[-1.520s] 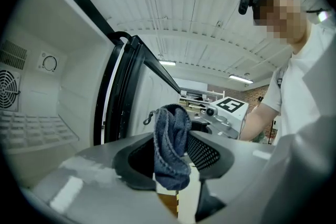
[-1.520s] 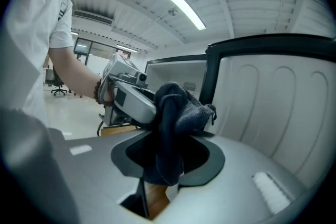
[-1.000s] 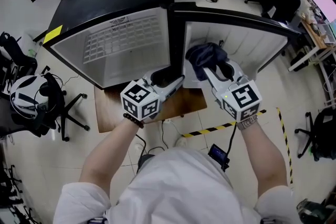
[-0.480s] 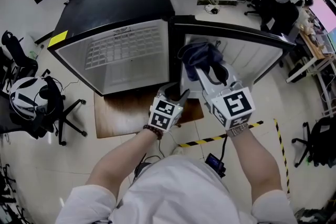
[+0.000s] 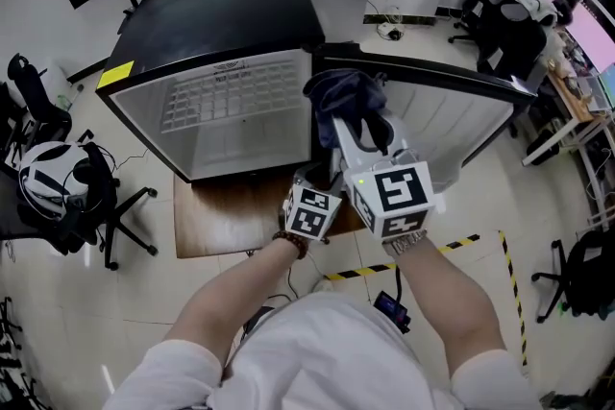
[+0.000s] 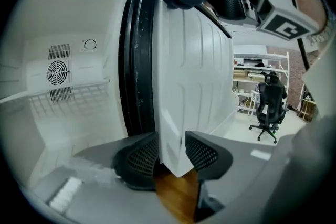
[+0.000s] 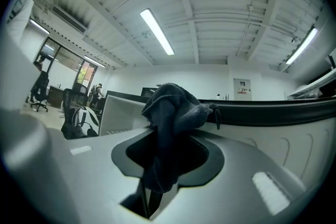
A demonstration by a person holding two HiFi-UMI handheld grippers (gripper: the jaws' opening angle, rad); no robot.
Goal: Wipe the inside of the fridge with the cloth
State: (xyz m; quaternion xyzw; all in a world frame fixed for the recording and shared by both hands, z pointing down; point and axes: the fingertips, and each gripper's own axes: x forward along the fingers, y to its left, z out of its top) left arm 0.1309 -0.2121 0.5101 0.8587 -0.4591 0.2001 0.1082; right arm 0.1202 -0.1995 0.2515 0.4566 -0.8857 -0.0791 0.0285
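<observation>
**The dark blue cloth** [image 5: 344, 94], bunched and limp, hung from the right gripper [image 5: 357, 132], whose jaws were clamped on its lower folds. It sat at the top of the open white-lined fridge door [image 5: 452, 110], close to the hinge side. Whether the fabric touched the door could not be told.

Nearer and lower, the left gripper [image 6: 170, 152] had just been closing its jaws. The door's lower edge stood between them, and the pads appeared to press on both of its faces.

To the left, the black compact fridge [image 5: 211, 5] stood open on a brown wooden board [image 5: 240, 206]. Its white interior and wire shelf [image 5: 231, 91] were well apart from the cloth, so wiping looked not yet begun.

The cloth looked soft and light. It would likely drape, fold and crumple under pressure, and it posed no risk of breakage. A grip on a gathered bunch, as here, seemed soundest, since it left a wad ahead of the jaws to press flat on the walls. A pinch at one corner would probably let the fabric trail, or snag on the wire shelf.
</observation>
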